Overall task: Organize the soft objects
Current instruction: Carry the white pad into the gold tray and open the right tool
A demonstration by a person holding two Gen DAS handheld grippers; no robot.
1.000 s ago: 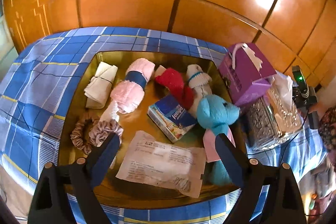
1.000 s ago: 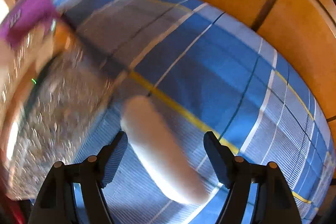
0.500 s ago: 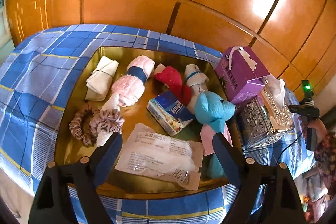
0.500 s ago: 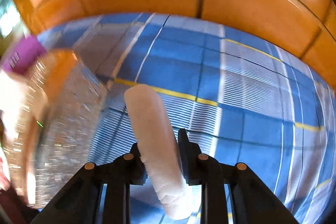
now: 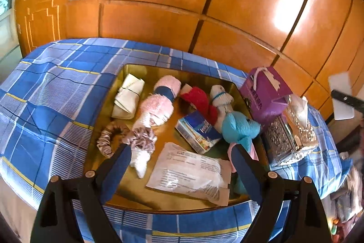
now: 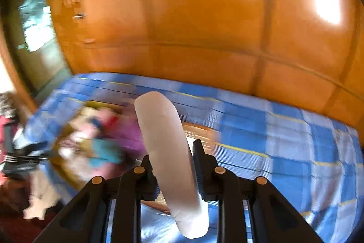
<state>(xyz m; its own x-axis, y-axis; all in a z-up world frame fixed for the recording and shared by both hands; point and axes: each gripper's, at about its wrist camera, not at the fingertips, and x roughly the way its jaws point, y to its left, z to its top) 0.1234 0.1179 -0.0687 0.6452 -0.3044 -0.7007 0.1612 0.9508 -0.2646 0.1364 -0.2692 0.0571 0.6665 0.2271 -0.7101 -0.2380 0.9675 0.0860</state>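
In the left wrist view a gold tray (image 5: pixel 163 199) on a blue checked cloth (image 5: pixel 52 106) holds a cream folded cloth (image 5: pixel 128 96), a pink fluffy roll (image 5: pixel 159 101), a red sock (image 5: pixel 200 100), a white knitted toy (image 5: pixel 221 99), a teal plush (image 5: pixel 240 129), two scrunchies (image 5: pixel 107 140), a tissue pack (image 5: pixel 198 131) and a plastic packet (image 5: pixel 188 172). My left gripper (image 5: pixel 179 148) hangs open above the tray's near side, holding nothing. My right gripper (image 6: pixel 172 152) is shut on a white soft roll (image 6: pixel 159 124), held up in the air. The same roll (image 5: pixel 340 95) shows at the far right.
A purple box (image 5: pixel 265 92) and a silver patterned tissue holder (image 5: pixel 291 136) stand right of the tray. Orange wooden cabinet doors (image 5: pixel 159 22) rise behind the cloth. The right wrist view is blurred; the tray's contents show as a smear at its left.
My right gripper closed on the white roll, which lay on the blue cloth, and lifted it up and toward the tray. The left gripper drew back a little and stayed open.
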